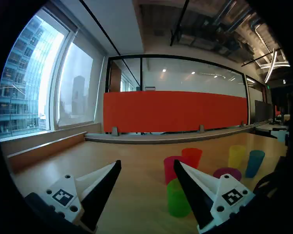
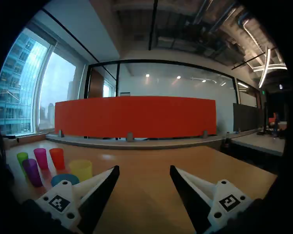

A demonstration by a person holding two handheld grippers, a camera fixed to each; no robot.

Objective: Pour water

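Observation:
Several coloured plastic cups stand on a wooden table [image 1: 138, 156]. In the left gripper view a green cup [image 1: 177, 199] sits just behind my right fingertip, with a pink cup [image 1: 172, 167] and a red cup [image 1: 192, 155] behind it. A purple cup [image 1: 227, 172], a yellow cup [image 1: 236, 156] and a teal cup [image 1: 255, 163] stand further right. My left gripper [image 1: 146, 183] is open and holds nothing. The right gripper view shows the same cups at the far left: green [image 2: 22, 159], pink [image 2: 41, 157], red [image 2: 57, 158], yellow [image 2: 81, 169], purple [image 2: 31, 171], teal [image 2: 64, 179]. My right gripper [image 2: 144, 187] is open, over bare table.
An orange partition [image 1: 174, 111] runs along the table's far edge, with a glass wall behind it. Tall windows [image 1: 33, 85] and a sill lie to the left. Another desk [image 2: 259, 142] stands to the right of the table.

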